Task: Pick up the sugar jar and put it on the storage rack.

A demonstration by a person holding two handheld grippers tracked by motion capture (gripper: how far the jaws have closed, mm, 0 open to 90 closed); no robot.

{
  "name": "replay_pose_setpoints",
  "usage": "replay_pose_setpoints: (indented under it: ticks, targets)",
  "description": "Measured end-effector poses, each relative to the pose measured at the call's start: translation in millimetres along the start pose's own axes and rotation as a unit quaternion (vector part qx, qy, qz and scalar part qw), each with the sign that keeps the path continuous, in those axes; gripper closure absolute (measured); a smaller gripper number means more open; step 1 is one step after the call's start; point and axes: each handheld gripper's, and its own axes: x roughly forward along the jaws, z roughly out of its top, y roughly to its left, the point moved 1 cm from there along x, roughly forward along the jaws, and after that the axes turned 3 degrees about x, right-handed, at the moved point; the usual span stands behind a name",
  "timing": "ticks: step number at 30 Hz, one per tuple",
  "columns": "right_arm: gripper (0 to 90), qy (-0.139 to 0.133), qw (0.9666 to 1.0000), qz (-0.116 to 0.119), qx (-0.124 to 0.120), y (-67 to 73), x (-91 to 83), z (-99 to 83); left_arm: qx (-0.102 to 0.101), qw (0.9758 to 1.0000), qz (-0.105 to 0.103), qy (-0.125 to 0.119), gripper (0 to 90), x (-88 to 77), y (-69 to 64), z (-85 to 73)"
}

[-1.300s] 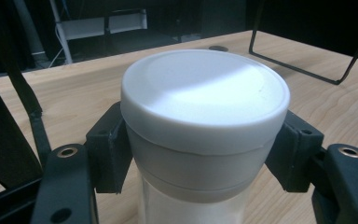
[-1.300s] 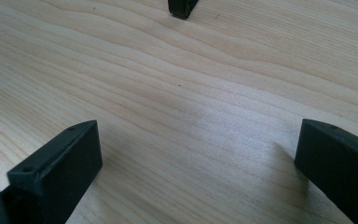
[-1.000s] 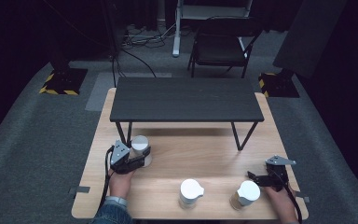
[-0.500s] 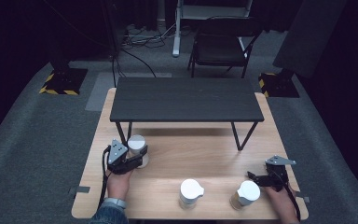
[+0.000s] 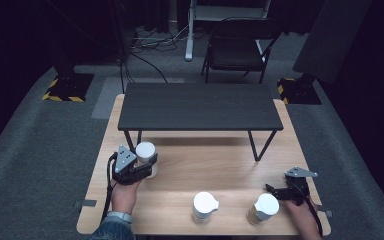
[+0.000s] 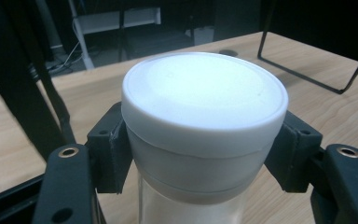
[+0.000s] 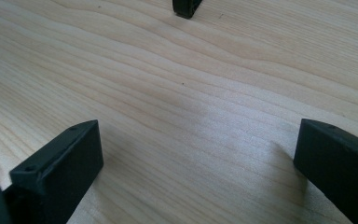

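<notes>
between left gripper [image 6: 205, 154] pads, white-lidded jar [image 6: 204, 116] sits clamped.

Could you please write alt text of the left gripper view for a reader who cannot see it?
The left tool grips a white-lidded jar just under its lid, one black jaw on each side. Behind lies the light wooden table, with a black metal leg of the small dark table at upper right.

The left gripper [image 5: 147, 164], clamped on the jar [image 5: 145, 151], rose off the counter [image 5: 220, 165] and carried it slightly toward the black table [image 5: 200, 106]
</notes>
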Motion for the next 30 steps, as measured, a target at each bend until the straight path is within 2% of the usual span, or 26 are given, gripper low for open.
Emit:
replay_pose_setpoints:
  ticks: [11, 18, 30]
  targets:
    - [0.9, 0.0, 1.0, -0.003, 0.002, 0.5, -0.2, -0.2, 0.009, 0.9997, -0.023, -0.002, 33.5, -5.3, -2.9, 28.4]
    - [0.9, 0.0, 1.0, -0.003, 0.003, 0.6, -0.2, -0.2, 0.006, 0.9996, -0.028, -0.005, 33.5, -10.0, -0.4, 42.6]
    - [0.9, 0.0, 1.0, -0.003, 0.003, 0.6, -0.2, -0.2, 0.018, 0.9993, -0.028, -0.016, 33.5, -15.9, -2.1, 65.4]
